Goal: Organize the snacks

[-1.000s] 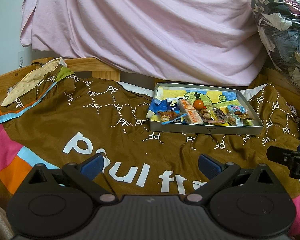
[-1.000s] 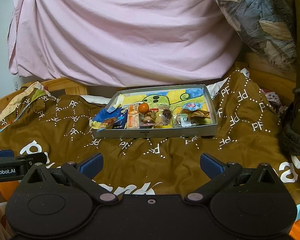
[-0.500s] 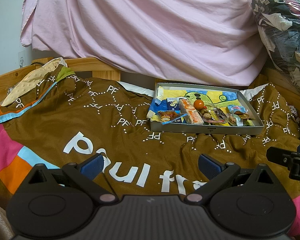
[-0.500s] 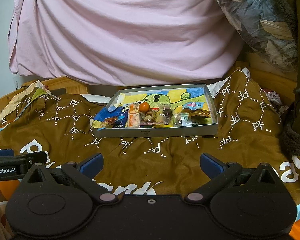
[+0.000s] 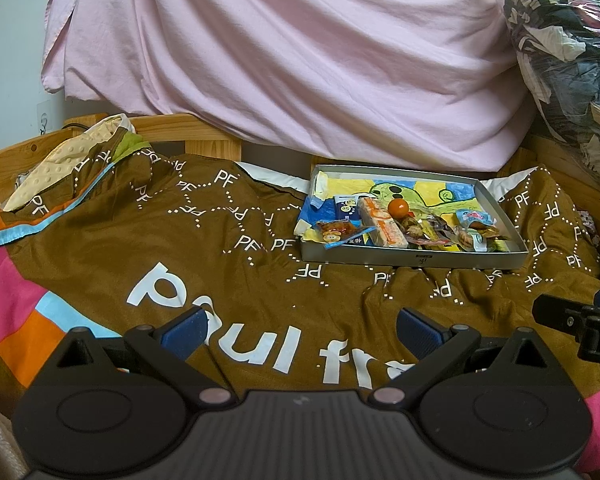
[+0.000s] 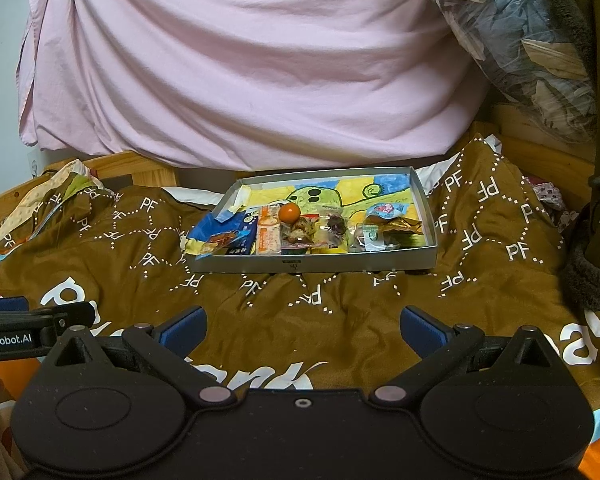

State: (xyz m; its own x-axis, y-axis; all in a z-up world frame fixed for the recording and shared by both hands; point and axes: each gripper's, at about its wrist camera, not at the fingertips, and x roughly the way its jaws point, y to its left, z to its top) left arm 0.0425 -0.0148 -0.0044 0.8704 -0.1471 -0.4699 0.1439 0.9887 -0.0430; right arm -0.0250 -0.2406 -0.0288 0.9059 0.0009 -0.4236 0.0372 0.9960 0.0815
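Snacks [image 6: 300,232] sit heaped along the near wall of the tray [image 6: 312,266], straight ahead of your right gripper [image 6: 302,330] but right of your left gripper [image 5: 300,330], both spread wide and empty, so lead right.

"paul fra…", cut off by the gripper, and repeated "PF" marks are printed on the brown blanket [image 5: 228,264]. "enRobot.AI" is read on the left gripper [image 6: 8,340]. Snack wrapper [image 6: 268,234] print seems illegible.
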